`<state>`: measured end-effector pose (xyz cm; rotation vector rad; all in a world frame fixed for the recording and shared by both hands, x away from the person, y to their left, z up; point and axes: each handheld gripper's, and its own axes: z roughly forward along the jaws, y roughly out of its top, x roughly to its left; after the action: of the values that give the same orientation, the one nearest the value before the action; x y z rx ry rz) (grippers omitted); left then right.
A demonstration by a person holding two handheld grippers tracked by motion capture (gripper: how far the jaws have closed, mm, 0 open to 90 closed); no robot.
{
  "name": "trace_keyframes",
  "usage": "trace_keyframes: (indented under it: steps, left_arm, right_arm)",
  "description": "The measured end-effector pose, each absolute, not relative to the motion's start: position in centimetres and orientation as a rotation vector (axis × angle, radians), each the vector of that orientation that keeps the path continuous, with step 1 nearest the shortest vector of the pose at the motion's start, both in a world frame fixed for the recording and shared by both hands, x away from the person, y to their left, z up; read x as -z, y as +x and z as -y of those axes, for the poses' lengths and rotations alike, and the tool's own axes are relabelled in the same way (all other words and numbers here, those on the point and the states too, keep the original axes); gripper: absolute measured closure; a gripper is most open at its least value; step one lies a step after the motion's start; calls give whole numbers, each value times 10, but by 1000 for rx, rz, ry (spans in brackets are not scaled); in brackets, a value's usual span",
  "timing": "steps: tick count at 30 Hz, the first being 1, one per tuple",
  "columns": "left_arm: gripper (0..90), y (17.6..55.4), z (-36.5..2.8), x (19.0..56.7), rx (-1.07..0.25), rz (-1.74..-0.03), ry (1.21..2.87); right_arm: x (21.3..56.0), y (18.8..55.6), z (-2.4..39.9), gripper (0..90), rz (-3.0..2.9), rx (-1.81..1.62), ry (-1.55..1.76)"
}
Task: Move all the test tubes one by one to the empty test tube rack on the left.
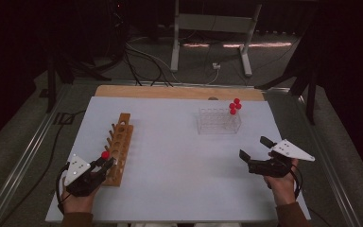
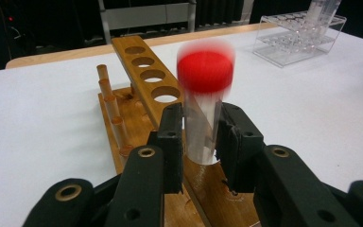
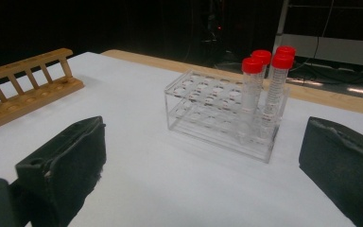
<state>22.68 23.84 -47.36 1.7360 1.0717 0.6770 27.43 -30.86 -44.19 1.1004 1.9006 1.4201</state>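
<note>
A clear tube with a red cap (image 2: 204,71) stands upright in the nearest hole of the wooden rack (image 2: 139,54); its cap is blurred. My left gripper (image 2: 201,130) is shut on the tube's body just below the cap. In the high view this tube (image 1: 105,154) is at the near end of the wooden rack (image 1: 121,137), with the left gripper (image 1: 105,164) on it. My right gripper (image 1: 254,147) hovers open at the table's right with nothing between its fingers. It faces a clear plastic rack (image 3: 203,106) that holds three red-capped tubes (image 3: 264,80).
The clear rack (image 1: 217,124) stands at the back right of the white table (image 1: 179,156). The wooden rack (image 3: 23,90) has several open holes and a row of pegs. A table frame and cables lie on the floor beyond the far edge.
</note>
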Motion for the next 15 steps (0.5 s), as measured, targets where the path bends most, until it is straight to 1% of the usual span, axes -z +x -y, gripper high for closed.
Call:
trace_keyframes:
  steps: [6,9,12,13,14,15]
  left_arm:
    - [709,228,-236,473,-673,-1071,1743]
    - [656,228,-236,473,-658,-1076,1750]
    - [541,225,-237,472,-647,-1081,1729]
    - [449,224,-238,471,-652,-1082,1715]
    - [449,223,-238,469,-657,-1082,1706]
    - [367,222,-238,467,-669,-1080,1695]
  right_arm:
    - [442,274,308,14,-1901,-1421,1101]
    - [442,274,308,14,-1903,-1421,1099]
    - [441,274,308,14,-1904,-1420,1096]
    - [441,274,309,14,-1901,-1420,1100]
    - [441,274,309,14,-1901,-1420,1100]
    - [442,275,309,14,-1900,-1421,1100]
